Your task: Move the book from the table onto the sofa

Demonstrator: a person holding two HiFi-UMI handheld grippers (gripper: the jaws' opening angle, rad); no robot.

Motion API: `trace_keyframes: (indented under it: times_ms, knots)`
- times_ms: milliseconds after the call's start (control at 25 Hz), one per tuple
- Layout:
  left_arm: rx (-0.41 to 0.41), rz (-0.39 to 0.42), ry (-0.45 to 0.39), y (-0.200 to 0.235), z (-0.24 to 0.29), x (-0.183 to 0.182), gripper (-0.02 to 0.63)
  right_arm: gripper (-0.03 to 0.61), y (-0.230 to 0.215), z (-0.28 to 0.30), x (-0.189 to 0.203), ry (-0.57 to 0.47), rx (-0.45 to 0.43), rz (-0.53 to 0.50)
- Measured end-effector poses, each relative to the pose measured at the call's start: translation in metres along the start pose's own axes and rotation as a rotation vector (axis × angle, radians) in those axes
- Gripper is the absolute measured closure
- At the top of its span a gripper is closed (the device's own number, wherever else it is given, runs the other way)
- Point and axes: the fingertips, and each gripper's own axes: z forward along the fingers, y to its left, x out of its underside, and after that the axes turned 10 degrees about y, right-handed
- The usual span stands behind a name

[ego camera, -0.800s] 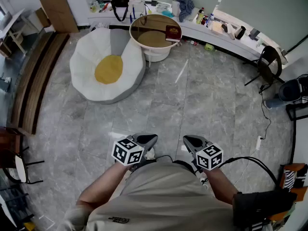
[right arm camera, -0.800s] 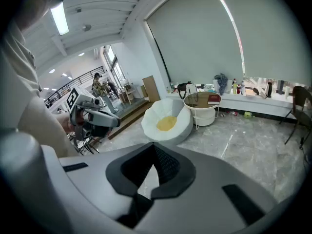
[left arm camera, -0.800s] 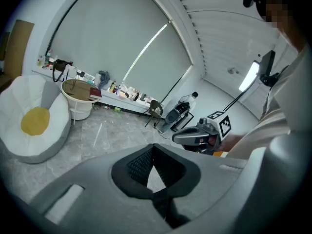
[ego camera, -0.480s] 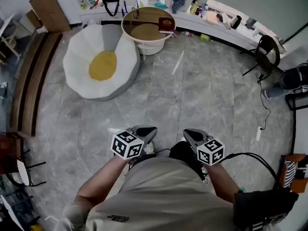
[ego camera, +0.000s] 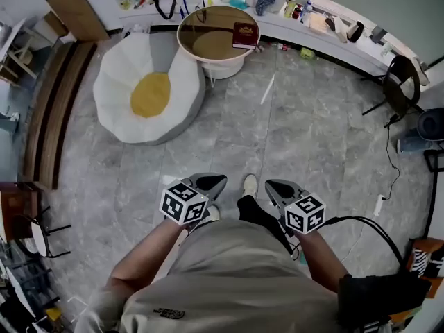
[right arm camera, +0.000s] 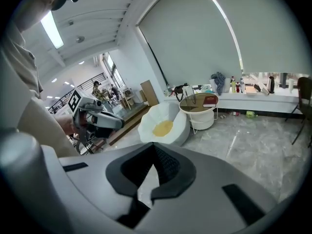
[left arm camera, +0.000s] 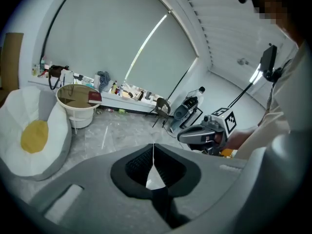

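Note:
A dark red book [ego camera: 245,35] lies on the right edge of a round glass-topped table [ego camera: 205,46] far across the room. Left of the table sits the sofa [ego camera: 149,92], a white egg-shaped beanbag with a yellow centre. My left gripper [ego camera: 221,180] and right gripper [ego camera: 270,184] are held side by side close to the body, both shut and empty, far from the book. In the left gripper view the shut jaws [left arm camera: 153,146] point toward the table with the book [left arm camera: 94,97]. The right gripper view shows its shut jaws [right arm camera: 154,146], the book [right arm camera: 210,100] and the sofa [right arm camera: 163,126].
A cluttered ledge [ego camera: 326,28] runs along the far wall behind the table. A black chair [ego camera: 399,82] stands at the right, a wooden bench [ego camera: 52,109] at the left. A cable and power strip [ego camera: 378,203] lie on the grey tiled floor at the right.
The view has shifted slightly and a shoe now shows between the grippers as the person steps forward. Both grippers stay shut and side by side.

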Motion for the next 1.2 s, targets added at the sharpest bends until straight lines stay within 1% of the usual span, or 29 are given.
trace_keyframes:
  times_ms: [80,240,280,320,360,440,560,680,840,1000,1200]
  knots:
    - [-0.029,0.0,-0.006,0.002,0.016,-0.029,0.606,0.566,-0.027,-0.005,-0.02,-0.007,-0.036,-0.024]
    - [-0.054,-0.021,-0.021,0.006,0.043,-0.086,0.598,0.56,-0.08,-0.012,-0.059,0.001,-0.068,-0.087]
    - [-0.06,-0.023,-0.025,0.007,0.05,-0.098,0.583,0.547,-0.093,-0.012,-0.067,0.002,-0.071,-0.101]
    - [-0.064,-0.026,-0.029,0.009,0.057,-0.109,0.558,0.52,-0.106,-0.011,-0.073,0.002,-0.072,-0.112]
    - [-0.07,-0.03,-0.034,0.013,0.064,-0.118,0.544,0.475,-0.12,-0.009,-0.079,0.001,-0.072,-0.117]
    - [-0.084,-0.041,-0.042,0.021,0.076,-0.134,0.521,0.471,-0.145,-0.002,-0.089,-0.004,-0.072,-0.106]
    - [-0.102,-0.061,-0.053,0.033,0.086,-0.154,0.52,0.471,-0.169,0.002,-0.104,-0.012,-0.069,-0.085]
    - [-0.115,-0.064,-0.065,0.053,0.09,-0.177,0.52,0.472,-0.186,0.013,-0.124,-0.016,-0.078,-0.073]
    - [-0.114,-0.068,-0.072,0.094,0.094,-0.201,0.52,0.476,-0.205,0.042,-0.156,-0.021,-0.068,-0.063]
    - [-0.092,-0.066,-0.069,0.152,0.093,-0.225,0.52,0.476,-0.22,0.077,-0.191,-0.017,-0.036,-0.019]
    - [-0.058,-0.06,-0.06,0.229,0.091,-0.277,0.505,0.476,-0.246,0.114,-0.25,-0.014,0.034,0.056]
